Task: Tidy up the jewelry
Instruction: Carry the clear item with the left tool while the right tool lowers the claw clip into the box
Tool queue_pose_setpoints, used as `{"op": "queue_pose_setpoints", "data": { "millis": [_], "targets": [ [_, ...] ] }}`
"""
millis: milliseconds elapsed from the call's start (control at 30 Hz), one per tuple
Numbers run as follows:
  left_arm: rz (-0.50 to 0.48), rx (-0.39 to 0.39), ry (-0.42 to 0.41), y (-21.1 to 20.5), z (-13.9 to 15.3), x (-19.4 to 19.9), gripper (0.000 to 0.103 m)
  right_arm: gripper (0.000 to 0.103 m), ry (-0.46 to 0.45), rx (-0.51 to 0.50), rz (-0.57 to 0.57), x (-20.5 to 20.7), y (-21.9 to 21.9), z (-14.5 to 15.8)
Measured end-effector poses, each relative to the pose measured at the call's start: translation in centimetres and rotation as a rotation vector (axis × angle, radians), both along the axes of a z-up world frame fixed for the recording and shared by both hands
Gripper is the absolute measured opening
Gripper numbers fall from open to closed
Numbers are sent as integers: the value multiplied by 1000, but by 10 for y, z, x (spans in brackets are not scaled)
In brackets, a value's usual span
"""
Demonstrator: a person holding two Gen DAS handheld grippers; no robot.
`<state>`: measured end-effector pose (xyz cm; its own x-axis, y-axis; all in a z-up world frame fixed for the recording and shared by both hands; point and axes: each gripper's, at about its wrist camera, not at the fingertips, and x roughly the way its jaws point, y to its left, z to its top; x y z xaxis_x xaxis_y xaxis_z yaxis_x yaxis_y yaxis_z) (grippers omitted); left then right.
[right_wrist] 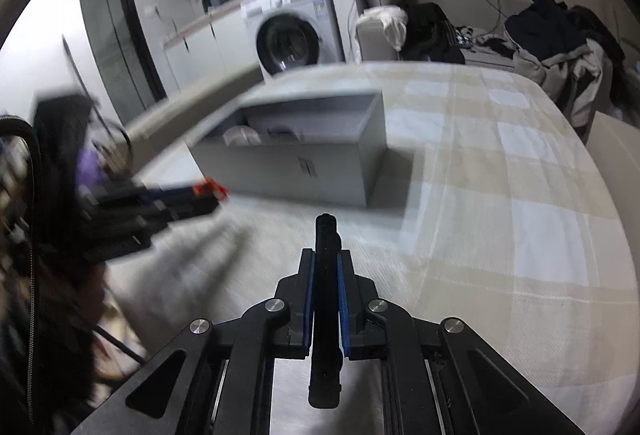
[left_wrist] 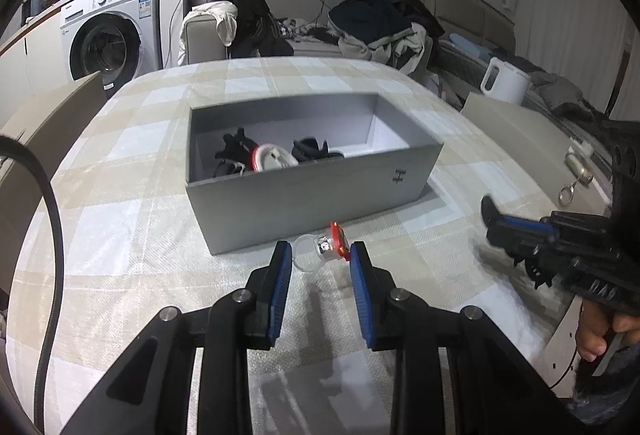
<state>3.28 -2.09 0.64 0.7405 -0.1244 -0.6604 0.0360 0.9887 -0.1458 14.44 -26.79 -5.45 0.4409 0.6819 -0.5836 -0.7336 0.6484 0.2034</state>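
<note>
A grey open box (left_wrist: 304, 187) stands on the checked tablecloth (left_wrist: 120, 235) and holds black hair pieces (left_wrist: 236, 151) and a red-and-white item (left_wrist: 268, 157). My left gripper (left_wrist: 320, 255) is open just above the cloth; a clear ring with a red top (left_wrist: 330, 245) lies between its fingertips, in front of the box. My right gripper (right_wrist: 325, 259) is shut on a black hair clip (right_wrist: 326, 235) and holds it above the cloth, right of the box (right_wrist: 300, 151). It also shows in the left wrist view (left_wrist: 520, 227).
A washing machine (left_wrist: 108, 31) stands behind the table at the left. A sofa with piled clothes (left_wrist: 376, 23) runs along the back. A white jug (left_wrist: 504, 79) and a metal keyring piece (left_wrist: 576, 175) sit to the right.
</note>
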Motion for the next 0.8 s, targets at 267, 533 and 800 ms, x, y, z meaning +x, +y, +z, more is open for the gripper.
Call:
{"op": "queue_pose_setpoints", "data": {
  "millis": [267,533,800],
  "targets": [
    [33,-5,-96,11,28,5,24,9,47,212,-17,27,7,44],
    [83,-6,-132,27,32,28,24,9,48,248,-16,54,47,61],
    [99,29,-114,32,26,49,24,9,72,209,-45,84,77,52]
  ]
}}
